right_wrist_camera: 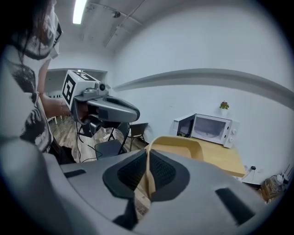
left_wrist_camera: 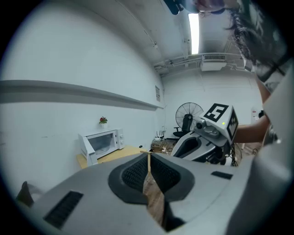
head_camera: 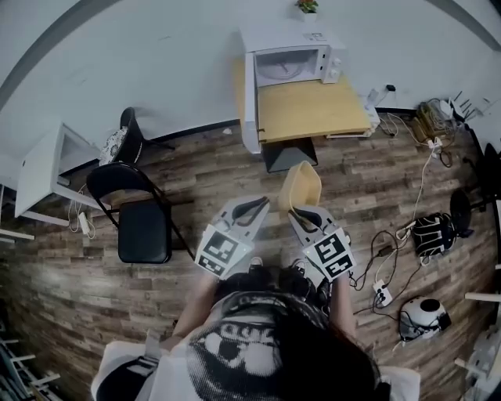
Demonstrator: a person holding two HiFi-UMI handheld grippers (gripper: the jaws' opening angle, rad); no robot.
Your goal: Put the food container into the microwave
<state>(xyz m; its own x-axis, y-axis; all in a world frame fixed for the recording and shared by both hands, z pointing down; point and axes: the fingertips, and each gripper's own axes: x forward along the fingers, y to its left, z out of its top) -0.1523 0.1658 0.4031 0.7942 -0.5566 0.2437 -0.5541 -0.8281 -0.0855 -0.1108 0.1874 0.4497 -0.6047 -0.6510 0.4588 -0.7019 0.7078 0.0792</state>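
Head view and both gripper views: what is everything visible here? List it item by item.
microwave: one, white, door open, on the table
plant: one, green and red, atop the microwave
table: one, light wood, against the wall
food container: one, tan, rim pinched in the right gripper
folding chair: one, black, floor at left
cables: several, black and white, floor at right
fan: one, black, far end of the room
left gripper: one, grey, jaws together, empty
right gripper: one, grey, shut on the food container
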